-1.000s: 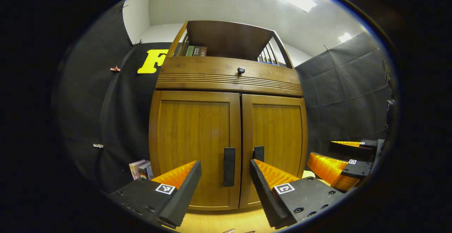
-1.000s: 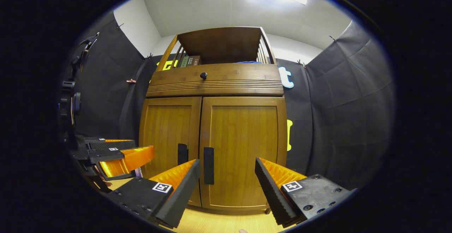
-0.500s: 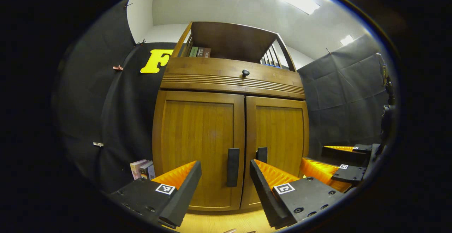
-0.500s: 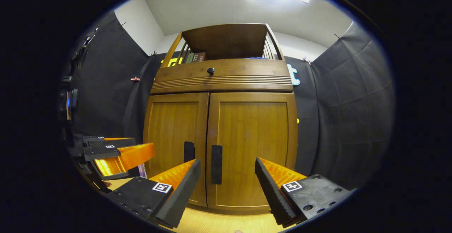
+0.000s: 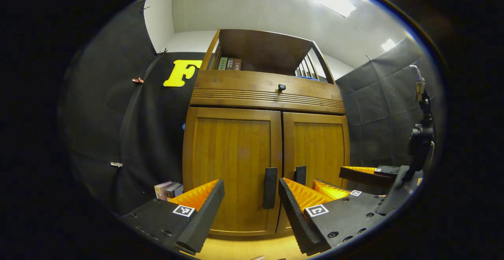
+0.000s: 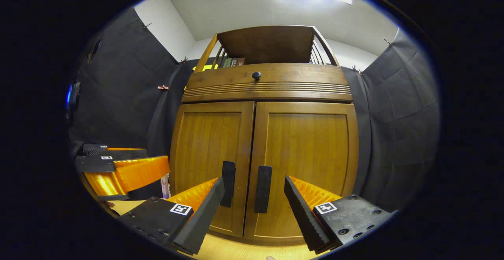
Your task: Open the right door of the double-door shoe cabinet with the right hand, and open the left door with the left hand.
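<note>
The double-door shoe cabinet (image 6: pixel 267 149) is seen standing shut on a wooden floor (image 6: pixel 236 250), both doors closed. The right gripper (image 6: pixel 254 201) is held wide open with nothing gripped, the right door handle (image 6: pixel 263 189) framed between its fingers, apart from both. The left gripper (image 5: pixel 251 205) is likewise spread wide and empty, the left door handle (image 5: pixel 270 187) just ahead of it. Books (image 5: pixel 230 63) are shelved on top; their spine lettering is too small to be read.
</note>
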